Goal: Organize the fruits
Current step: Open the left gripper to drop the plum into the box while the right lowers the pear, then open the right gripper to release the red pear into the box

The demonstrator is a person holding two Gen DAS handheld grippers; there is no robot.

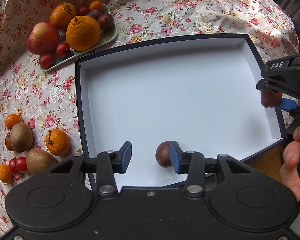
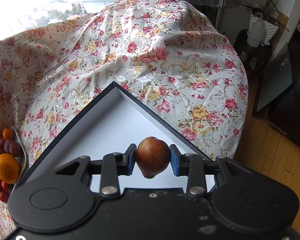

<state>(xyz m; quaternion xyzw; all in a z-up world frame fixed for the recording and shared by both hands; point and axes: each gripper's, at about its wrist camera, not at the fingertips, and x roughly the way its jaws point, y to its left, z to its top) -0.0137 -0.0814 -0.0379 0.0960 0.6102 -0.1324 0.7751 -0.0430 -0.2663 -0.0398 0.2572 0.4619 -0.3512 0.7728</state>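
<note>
Fruits are mostly piled on the green tray (image 1: 110,38) upper left and loose on the floral cloth (image 1: 170,14) lower left. One reddish plum (image 1: 163,154) sits in the white box (image 1: 250,46), bottom centre, by the left gripper (image 1: 150,157), jaws apart. The right gripper (image 2: 153,160) is clamped on another plum (image 2: 152,157) above the box corner.

A reddish-brown plum (image 1: 163,154) rests on the white floor of the shallow dark-rimmed box (image 1: 78,92), near its front edge. A second plum (image 2: 152,157), red-brown and pointed end down, is held above the box's right edge. Remaining fruits: a heaped tray (image 1: 110,38) beyond the box's far-left corner; loose kiwis (image 1: 21,137), mandarins (image 1: 57,142) and tomatoes (image 1: 21,164) left of it on the desk.
</note>
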